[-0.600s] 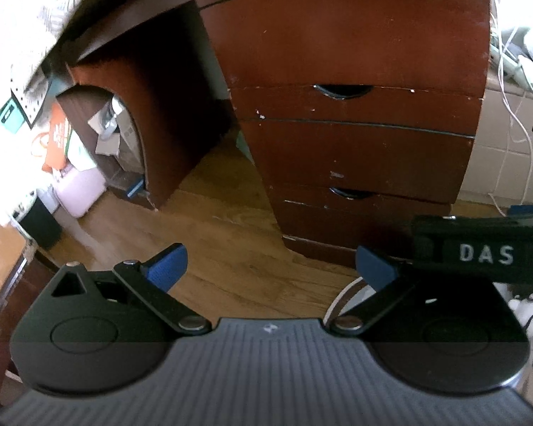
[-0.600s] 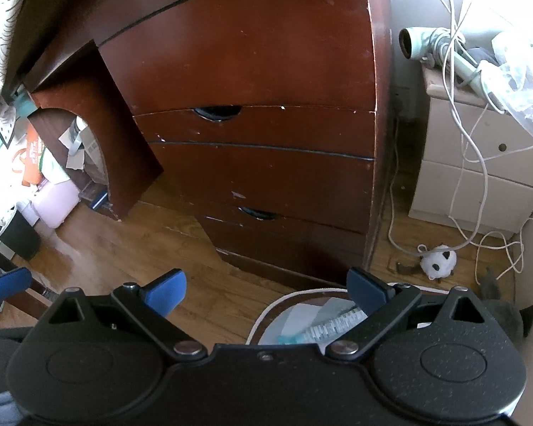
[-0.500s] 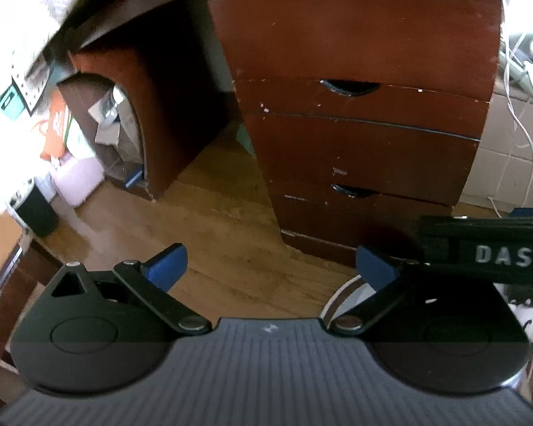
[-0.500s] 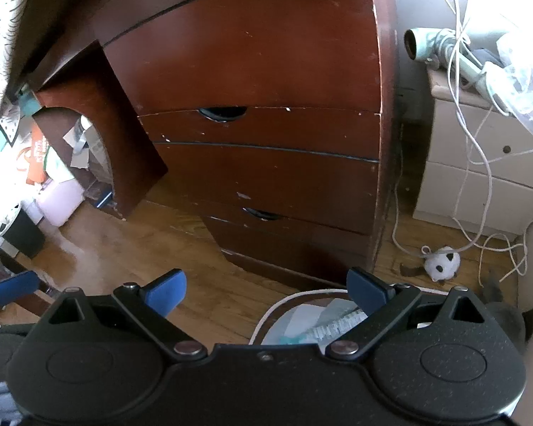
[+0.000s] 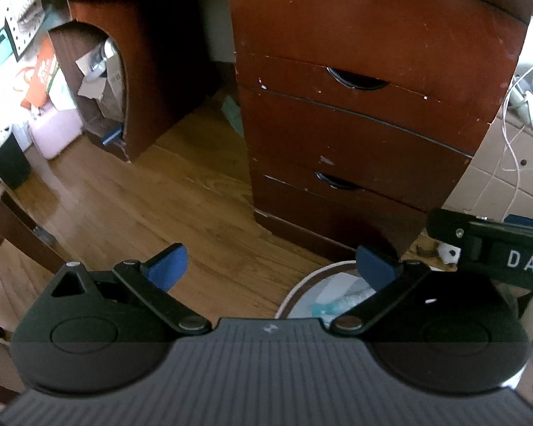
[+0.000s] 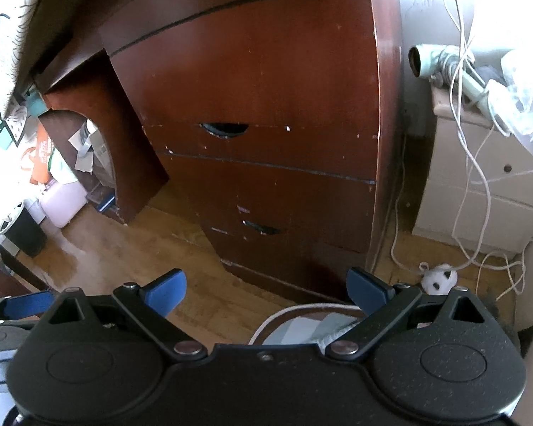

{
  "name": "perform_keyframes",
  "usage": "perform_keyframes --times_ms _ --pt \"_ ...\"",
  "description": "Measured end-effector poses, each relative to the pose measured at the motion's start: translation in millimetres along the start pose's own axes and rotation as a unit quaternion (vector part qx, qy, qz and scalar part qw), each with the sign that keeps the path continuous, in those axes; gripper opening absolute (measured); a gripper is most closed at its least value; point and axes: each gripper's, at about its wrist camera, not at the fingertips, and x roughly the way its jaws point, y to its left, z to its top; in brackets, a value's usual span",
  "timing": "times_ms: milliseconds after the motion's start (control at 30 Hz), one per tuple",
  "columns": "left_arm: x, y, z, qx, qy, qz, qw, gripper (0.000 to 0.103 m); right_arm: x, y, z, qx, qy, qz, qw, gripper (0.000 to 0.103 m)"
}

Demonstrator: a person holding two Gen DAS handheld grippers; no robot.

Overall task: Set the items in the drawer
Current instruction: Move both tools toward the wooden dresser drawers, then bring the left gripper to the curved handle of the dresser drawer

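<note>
A dark red wooden drawer unit [image 5: 355, 124] stands ahead, also in the right wrist view [image 6: 266, 163]; its drawers are shut. The upper cut-out handle [image 5: 357, 80] [image 6: 224, 129] and the lower handle [image 5: 337, 181] [image 6: 263, 229] show. A round white-rimmed basket [image 5: 302, 287] [image 6: 287, 316] on the floor below holds pale packets, partly hidden by the grippers. My left gripper [image 5: 272, 266] is open and empty above the floor. My right gripper [image 6: 266, 287] is open and empty, also seen at the right of the left wrist view [image 5: 497, 245].
Wooden floor [image 5: 152, 206] lies in front. A desk recess on the left holds papers and boxes [image 5: 99, 71]. A black bin [image 6: 23, 230] stands at far left. A white cabinet [image 6: 479, 184] with trailing white cables and a small white toy [image 6: 439, 278] is on the right.
Both grippers have moved closer to the drawer unit, which looms larger. Both stay open and empty.
</note>
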Motion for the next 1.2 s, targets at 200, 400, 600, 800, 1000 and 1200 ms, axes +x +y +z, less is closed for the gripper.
perform_keyframes --times_ms 200,400,600,800,1000,1200 --pt "7 7 6 -0.02 0.013 -0.006 0.9997 0.103 -5 -3 2 -0.011 -0.018 -0.001 1.0 0.099" --pt "13 23 1 -0.099 0.035 -0.067 0.9922 0.103 -4 -12 2 -0.021 -0.024 -0.015 0.999 0.099" --pt "23 34 13 -0.148 0.065 -0.111 0.9806 0.095 -3 -3 -2 -0.115 -0.052 -0.039 0.991 0.091" --pt "41 40 20 -0.192 0.062 -0.173 0.964 0.092 28 32 -24 -0.294 -0.079 -0.185 0.934 0.07" --pt "45 24 37 -0.17 0.056 -0.182 0.9669 0.072 56 60 -62 -0.463 -0.101 -0.272 0.838 0.076" --pt "72 28 64 -0.149 0.018 -0.189 0.9704 0.07 102 61 -85 -0.629 -0.148 -0.365 0.67 0.087"
